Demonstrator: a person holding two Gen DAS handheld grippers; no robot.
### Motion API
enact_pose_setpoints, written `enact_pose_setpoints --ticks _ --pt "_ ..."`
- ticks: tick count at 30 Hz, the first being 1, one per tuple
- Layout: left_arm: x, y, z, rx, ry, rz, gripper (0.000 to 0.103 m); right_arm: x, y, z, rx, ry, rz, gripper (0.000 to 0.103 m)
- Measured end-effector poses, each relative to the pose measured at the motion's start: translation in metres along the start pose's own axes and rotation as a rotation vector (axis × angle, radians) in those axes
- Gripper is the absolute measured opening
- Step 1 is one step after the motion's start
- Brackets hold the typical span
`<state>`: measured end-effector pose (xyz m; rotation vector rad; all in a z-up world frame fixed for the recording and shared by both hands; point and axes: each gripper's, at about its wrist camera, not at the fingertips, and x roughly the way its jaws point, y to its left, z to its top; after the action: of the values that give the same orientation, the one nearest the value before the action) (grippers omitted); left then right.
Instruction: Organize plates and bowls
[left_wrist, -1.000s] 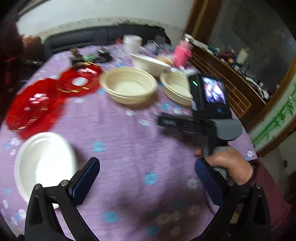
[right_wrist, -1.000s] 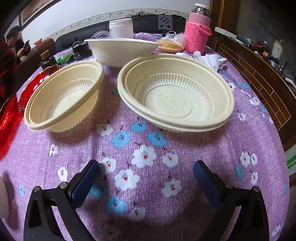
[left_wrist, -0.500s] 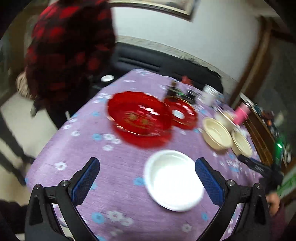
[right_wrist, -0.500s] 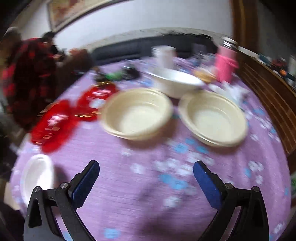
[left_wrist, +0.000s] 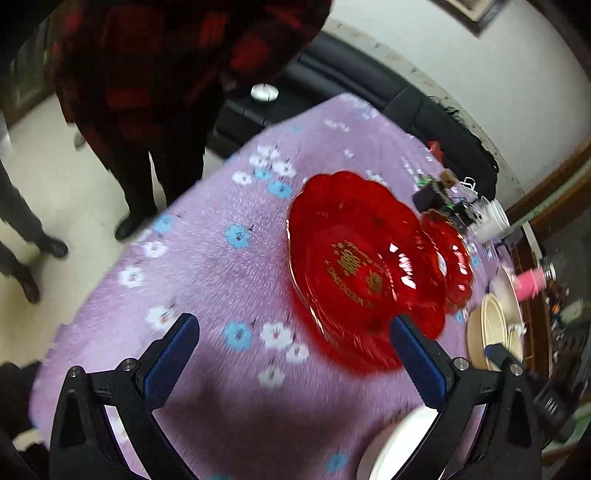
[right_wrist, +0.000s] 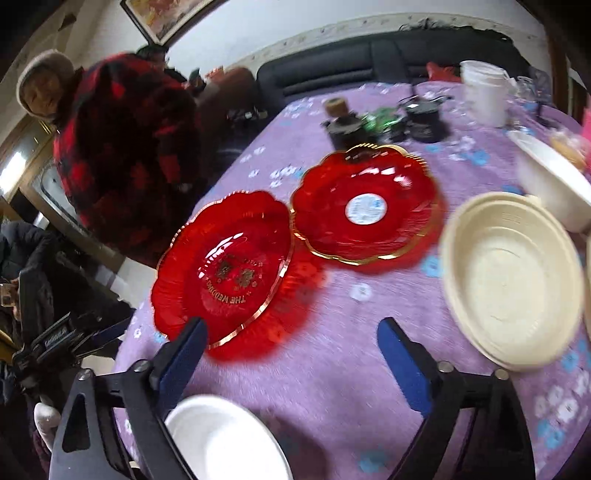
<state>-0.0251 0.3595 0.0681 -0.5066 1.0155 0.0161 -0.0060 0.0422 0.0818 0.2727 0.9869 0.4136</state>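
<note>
1. The nearer red plate (right_wrist: 221, 266) sits centre-left in the right wrist view, flat on the purple flowered counter (right_wrist: 332, 369); its gold lettering reads "THE WEDDING", upside down towards the camera, with two gold characters above it.
2. The second red plate (right_wrist: 365, 206), gold-rimmed, lies just beside it to the upper right and carries a round white label too blurred to read.
3. A cream bowl (right_wrist: 509, 277) stands at the right edge, a white bowl (right_wrist: 225, 439) at the bottom.
4. The right claw (right_wrist: 288, 354) is spread and closing, with nothing between its jaws.
5. The left claw (left_wrist: 295, 354) is spread wide and empty over the counter, the red plate beyond its right pad.
6. A person in a red-and-black checked coat (right_wrist: 122, 147) stands upper left.
</note>
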Motion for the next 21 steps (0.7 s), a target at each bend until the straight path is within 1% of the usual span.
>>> enact_pose_setpoints --ticks 1,4,5,6,7,8,10,11,12,13,14,15,17,19,21 --pt "0.010 0.003 0.005 -0.016 0.014 0.005 0.103 0.008 0.004 0.004 -0.007 0.019 -0.003 0.084" --pt "0.035 0.005 0.018 -0.036 0.041 0.013 0.101 0.032 0.011 0.015 -0.017 0.078 -0.018 0.076" --pt "0.039 0.005 0.021 -0.035 0.048 0.019 0.097 0.042 0.013 0.018 -0.019 0.100 -0.023 0.074" --pt "0.043 0.005 0.024 -0.032 0.056 0.019 0.094 0.049 0.014 0.019 -0.018 0.116 -0.028 0.069" --pt "0.047 0.004 0.027 -0.023 0.066 0.013 0.090 0.056 0.013 0.021 -0.015 0.129 -0.031 0.062" --pt "0.051 0.002 0.029 -0.013 0.076 0.009 0.085 0.063 0.014 0.022 -0.011 0.143 -0.034 0.058" --pt "0.057 -0.002 0.030 0.002 0.090 0.008 0.078 0.074 0.012 0.022 -0.002 0.167 -0.043 0.044" --pt "0.060 -0.004 0.030 0.009 0.099 0.008 0.072 0.078 0.011 0.022 0.000 0.175 -0.047 0.040" --pt "0.063 -0.006 0.031 0.017 0.109 0.005 0.067 0.079 0.012 0.023 -0.002 0.176 -0.048 0.032" --pt "0.066 -0.011 0.029 0.042 0.126 -0.005 0.055 0.081 0.012 0.023 -0.007 0.175 -0.051 0.027" --pt "0.068 -0.014 0.028 0.058 0.134 -0.008 0.043 0.081 0.014 0.024 -0.018 0.171 -0.053 0.025" --pt "0.070 -0.019 0.027 0.073 0.141 -0.008 0.039 0.079 0.018 0.024 -0.036 0.166 -0.056 0.020" --pt "0.069 -0.025 0.024 0.107 0.131 0.035 0.036 0.078 0.026 0.023 -0.080 0.155 -0.086 0.019" --pt "0.067 -0.024 0.022 0.114 0.124 0.046 0.035 0.076 0.033 0.021 -0.121 0.149 -0.114 0.019" --pt "0.063 -0.022 0.018 0.114 0.117 0.055 0.030 0.073 0.037 0.019 -0.156 0.139 -0.133 0.019"
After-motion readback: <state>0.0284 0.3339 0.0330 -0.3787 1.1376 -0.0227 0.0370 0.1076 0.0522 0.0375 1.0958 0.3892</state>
